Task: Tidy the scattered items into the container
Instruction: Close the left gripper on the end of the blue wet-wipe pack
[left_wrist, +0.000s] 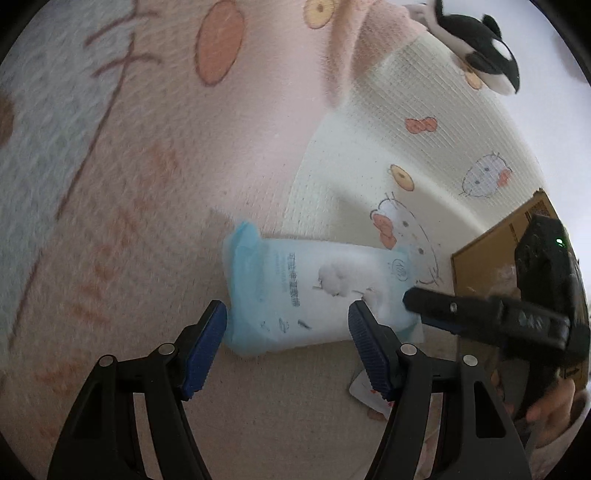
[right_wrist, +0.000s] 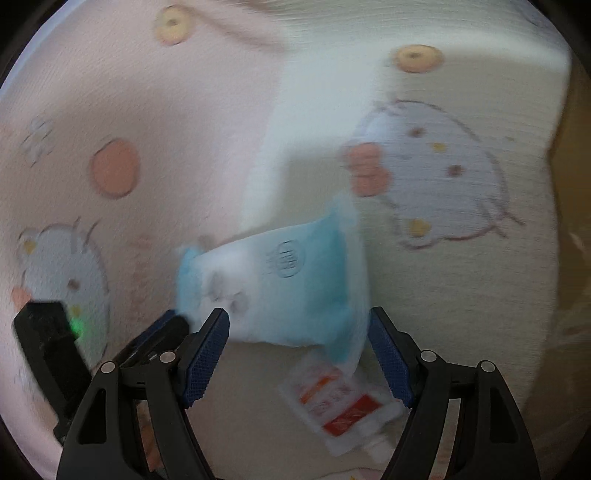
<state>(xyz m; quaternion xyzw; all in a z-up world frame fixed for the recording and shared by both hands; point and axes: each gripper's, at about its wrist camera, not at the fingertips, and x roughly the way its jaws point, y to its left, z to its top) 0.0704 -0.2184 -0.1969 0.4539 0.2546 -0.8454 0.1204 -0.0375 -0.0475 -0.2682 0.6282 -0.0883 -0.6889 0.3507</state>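
Note:
A soft blue-and-white tissue pack (left_wrist: 314, 295) lies on a pink and cream cartoon-print blanket (left_wrist: 221, 147). My left gripper (left_wrist: 288, 339) is open, and its blue pads straddle the pack's near edge without pressing it. The right gripper (left_wrist: 417, 306) reaches in from the right, its tips at the pack's right end. In the right wrist view the pack (right_wrist: 280, 280) sits just beyond my open right gripper (right_wrist: 299, 354). A white-and-red sachet (right_wrist: 340, 406) lies under it. The left gripper (right_wrist: 173, 325) shows at lower left. The cardboard box (left_wrist: 498, 251) is at the right.
A black-and-white plush orca (left_wrist: 476, 44) rests at the far top right of the blanket. The sachet (left_wrist: 364, 391) peeks out beside my left gripper's right finger. A hand (left_wrist: 550, 410) holds the right gripper. The box's edge (right_wrist: 572, 184) borders the right wrist view.

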